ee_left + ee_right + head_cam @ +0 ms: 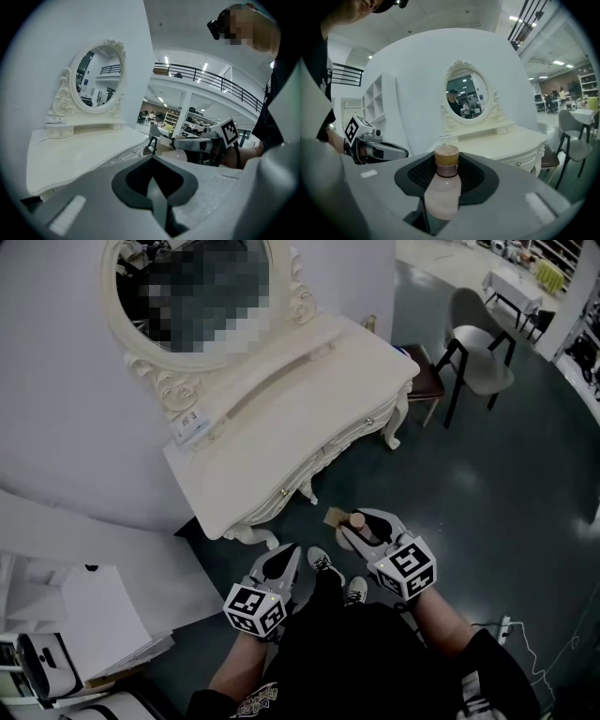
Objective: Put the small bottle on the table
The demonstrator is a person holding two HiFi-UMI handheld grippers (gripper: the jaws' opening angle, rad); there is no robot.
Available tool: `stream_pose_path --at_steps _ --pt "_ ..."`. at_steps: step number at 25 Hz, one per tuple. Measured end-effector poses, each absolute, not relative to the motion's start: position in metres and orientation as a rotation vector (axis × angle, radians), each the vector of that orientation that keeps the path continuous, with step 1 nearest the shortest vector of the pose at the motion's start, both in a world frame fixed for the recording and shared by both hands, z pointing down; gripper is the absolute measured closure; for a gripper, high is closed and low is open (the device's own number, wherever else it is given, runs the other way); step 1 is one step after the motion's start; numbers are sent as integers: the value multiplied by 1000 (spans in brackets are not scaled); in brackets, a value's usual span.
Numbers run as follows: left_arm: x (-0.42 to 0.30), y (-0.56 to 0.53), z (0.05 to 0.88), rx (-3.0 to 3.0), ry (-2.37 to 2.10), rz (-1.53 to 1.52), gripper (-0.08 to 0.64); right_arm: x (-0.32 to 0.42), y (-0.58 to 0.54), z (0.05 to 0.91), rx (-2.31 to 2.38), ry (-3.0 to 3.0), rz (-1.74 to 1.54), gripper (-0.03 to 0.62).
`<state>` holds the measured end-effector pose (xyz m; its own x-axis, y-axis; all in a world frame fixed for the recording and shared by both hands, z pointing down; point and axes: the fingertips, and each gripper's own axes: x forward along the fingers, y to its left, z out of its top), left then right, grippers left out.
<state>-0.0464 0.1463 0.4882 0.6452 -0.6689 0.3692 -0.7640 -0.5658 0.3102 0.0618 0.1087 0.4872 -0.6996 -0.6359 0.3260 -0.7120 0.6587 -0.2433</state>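
Observation:
A small pale pink bottle with a tan cap stands upright between the jaws of my right gripper, which is shut on it. In the head view the same bottle pokes out of the right gripper, low over the dark floor, short of the white dressing table. My left gripper hangs beside it to the left, shut and holding nothing. From the left gripper view its jaws meet, and the table lies ahead to the left.
An oval mirror in an ornate white frame stands at the table's back. A grey chair and a brown stool stand right of the table. White shelving is at the lower left. The person's shoes are between the grippers.

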Motion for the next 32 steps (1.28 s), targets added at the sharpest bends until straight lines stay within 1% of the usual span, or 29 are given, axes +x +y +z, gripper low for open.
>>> stream_pose_path --at_steps 8,16,32 --pt "-49 85 485 2455 -1088 251 560 63 66 480 1139 -2627 498 425" --pt "-59 44 489 2458 -1058 250 560 44 21 481 1133 -2623 500 424" --pt "-120 -14 500 2410 -1094 208 560 -21 -44 490 1073 -2623 514 425"
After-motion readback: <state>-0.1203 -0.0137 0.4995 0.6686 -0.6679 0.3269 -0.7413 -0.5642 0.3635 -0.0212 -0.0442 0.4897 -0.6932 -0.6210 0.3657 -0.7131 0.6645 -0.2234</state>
